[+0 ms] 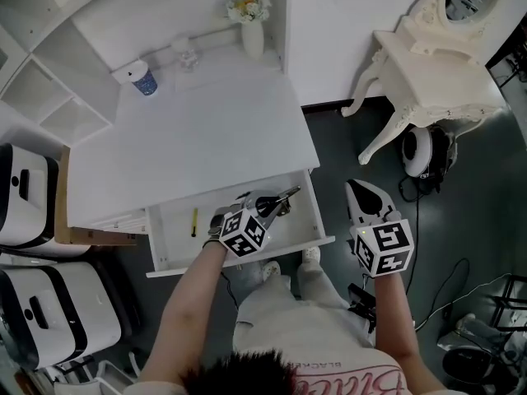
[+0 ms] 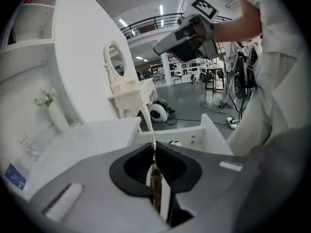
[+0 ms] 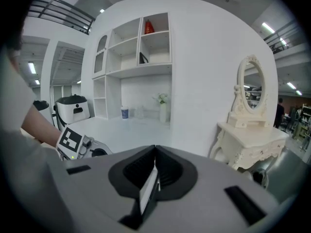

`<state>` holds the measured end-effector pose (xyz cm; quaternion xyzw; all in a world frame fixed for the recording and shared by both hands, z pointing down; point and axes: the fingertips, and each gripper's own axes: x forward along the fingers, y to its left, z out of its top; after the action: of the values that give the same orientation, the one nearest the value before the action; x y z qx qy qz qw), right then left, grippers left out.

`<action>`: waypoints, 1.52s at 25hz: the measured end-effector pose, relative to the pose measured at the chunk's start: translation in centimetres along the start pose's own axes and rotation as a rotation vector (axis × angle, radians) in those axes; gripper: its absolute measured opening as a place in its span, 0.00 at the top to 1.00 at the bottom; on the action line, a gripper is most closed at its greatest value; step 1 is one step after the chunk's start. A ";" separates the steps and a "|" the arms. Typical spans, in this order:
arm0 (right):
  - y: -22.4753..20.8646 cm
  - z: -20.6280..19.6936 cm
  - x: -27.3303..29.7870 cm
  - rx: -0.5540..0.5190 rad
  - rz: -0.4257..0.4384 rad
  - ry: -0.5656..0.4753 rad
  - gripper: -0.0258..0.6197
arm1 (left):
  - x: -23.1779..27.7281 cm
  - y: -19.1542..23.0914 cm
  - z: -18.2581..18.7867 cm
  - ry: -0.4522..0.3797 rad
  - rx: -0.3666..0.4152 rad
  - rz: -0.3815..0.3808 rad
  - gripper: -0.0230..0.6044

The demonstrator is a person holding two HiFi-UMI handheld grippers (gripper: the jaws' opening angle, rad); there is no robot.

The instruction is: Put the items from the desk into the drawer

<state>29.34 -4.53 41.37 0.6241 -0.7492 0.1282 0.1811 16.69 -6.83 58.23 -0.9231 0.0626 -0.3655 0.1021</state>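
Desk: white and broad, stood against the wall beside open shelving. Dressing table: cream and ornate, stood well apart to the right on the dark floor. Two white machines with black fronts: stood on the floor at the desk's left end. Drawer: hung open below the desk's front edge, white inside. Left gripper: hung over the drawer's middle, tilted down and pointed toward its right side. Showed jaws pressed together on a thin metallic item, too slim to name, with its tip poking out past the pads. Right gripper: hovered just to the right of the drawer, over the floor and apart from it. Showed jaws closed on each other with nothing between them. Vase of pale flowers: stood upright at the desk's far edge, by the wall. Blue-labelled cup: sat near the desk's far left corner, well apart from the vase. Clear glass piece: sat between cup and vase, too faint to name. Yellow pen-like item: lay in the drawer's left part, pointing front to back, well apart from the left gripper.
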 end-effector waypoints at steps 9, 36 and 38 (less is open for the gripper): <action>0.7 -2.9 0.5 0.013 -0.009 0.087 0.95 | 3.8 0.9 -3.7 0.058 -0.029 0.017 0.91; 2.9 -5.3 1.1 -0.005 0.018 0.154 0.95 | 7.0 -2.9 -7.4 0.156 -0.196 -0.135 0.63; 3.2 -5.0 1.0 -0.008 0.022 0.147 0.95 | 6.1 -2.2 -6.7 0.129 -0.242 -0.103 0.61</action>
<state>26.64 -2.70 46.44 0.6038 -0.7414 0.1726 0.2366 16.59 -6.77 67.54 -0.9053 0.0652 -0.4185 -0.0333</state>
